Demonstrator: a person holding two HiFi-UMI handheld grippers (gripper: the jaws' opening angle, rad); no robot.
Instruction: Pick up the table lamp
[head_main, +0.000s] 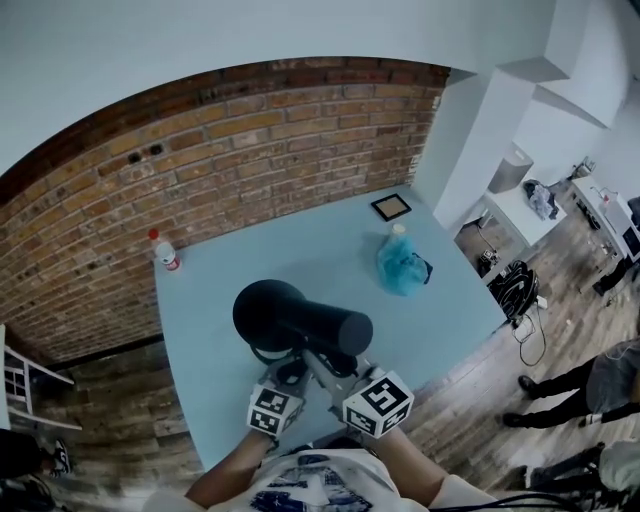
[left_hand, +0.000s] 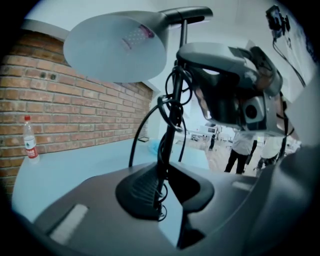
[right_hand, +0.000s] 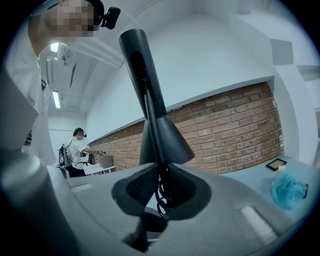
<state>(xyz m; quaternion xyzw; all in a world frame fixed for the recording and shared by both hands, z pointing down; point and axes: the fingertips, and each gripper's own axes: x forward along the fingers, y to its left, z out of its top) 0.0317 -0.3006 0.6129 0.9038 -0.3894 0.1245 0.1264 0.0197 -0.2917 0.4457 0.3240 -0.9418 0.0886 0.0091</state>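
Head view: the black table lamp (head_main: 300, 318) hangs over the near part of the pale blue table (head_main: 210, 330), its shade (head_main: 268, 312) tipped toward the brick wall. The left gripper (head_main: 292, 372) and right gripper (head_main: 335, 368) meet beneath it from either side, likely so the top-heavy head cannot swing. Whether the base has left the table I cannot tell from here. A bottle (head_main: 165, 250), a blue bag (head_main: 403, 268) and a small dark frame (head_main: 391, 207) stand well apart, out of the way.

Left gripper view: the jaws are narrow, pinched on the thin stem (left_hand: 170, 130) with the cord (left_hand: 137, 135) looped round it.

Right gripper view: likewise narrow, nipped on stem and coiled cord just below the flared neck.
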